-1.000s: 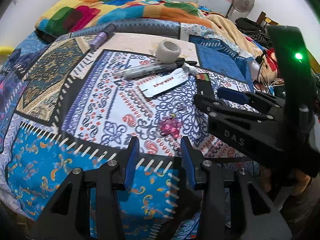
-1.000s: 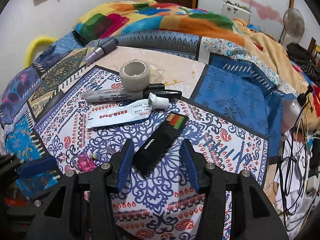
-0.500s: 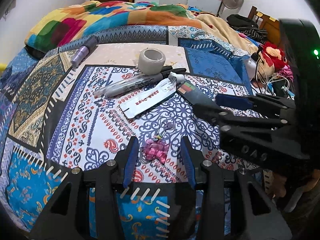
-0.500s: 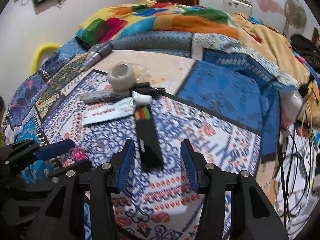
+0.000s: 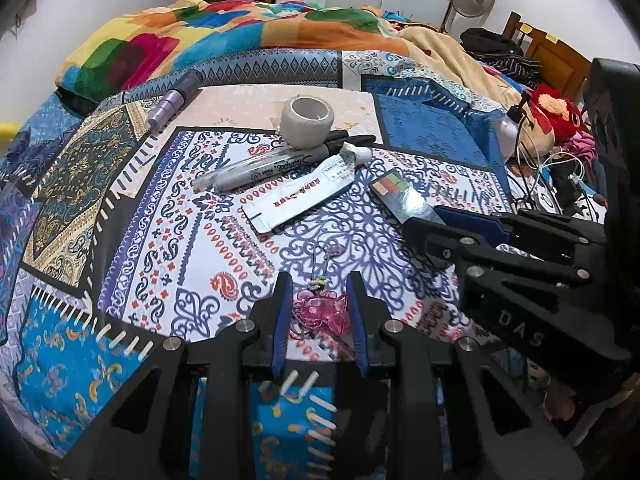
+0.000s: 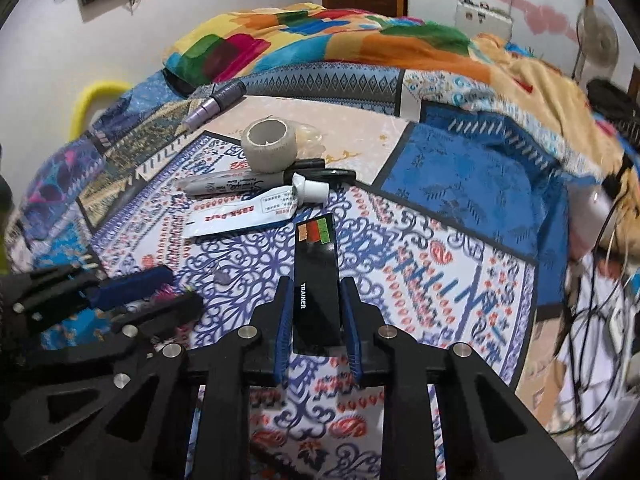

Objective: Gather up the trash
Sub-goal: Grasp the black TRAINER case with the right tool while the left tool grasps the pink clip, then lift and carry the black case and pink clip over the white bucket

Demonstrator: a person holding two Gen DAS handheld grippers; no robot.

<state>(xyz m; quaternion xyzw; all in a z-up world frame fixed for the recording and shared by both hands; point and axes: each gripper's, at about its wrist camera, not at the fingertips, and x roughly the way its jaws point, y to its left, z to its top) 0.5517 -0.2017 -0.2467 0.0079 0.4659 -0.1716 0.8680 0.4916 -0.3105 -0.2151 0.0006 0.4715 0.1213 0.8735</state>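
Observation:
A pink see-through charm (image 5: 320,310) lies on the patterned bedsheet (image 5: 168,240). My left gripper (image 5: 319,292) straddles it; its jaws are closing and both blue pads touch the charm's sides. A black box marked TRAINER (image 6: 316,280), with coloured stripes at its far end, lies between the fingers of my right gripper (image 6: 315,285). Those jaws are closing too, with the pads against the box's long sides. In the left wrist view the right gripper (image 5: 452,224) covers the near part of the box (image 5: 394,196).
Beyond the box lie a white tube (image 6: 244,216), a grey marker (image 6: 232,187), a tape roll (image 6: 271,144) and a purple pen-shaped tool (image 6: 216,100). A colourful blanket (image 5: 240,32) is heaped behind. Cables (image 6: 600,300) and a white bottle (image 5: 506,130) crowd the bed's right edge.
Both pairs of jaws have narrowed. The left gripper came forward until the pink charm sat between its fingers. The black box now lies straight between the right fingers.

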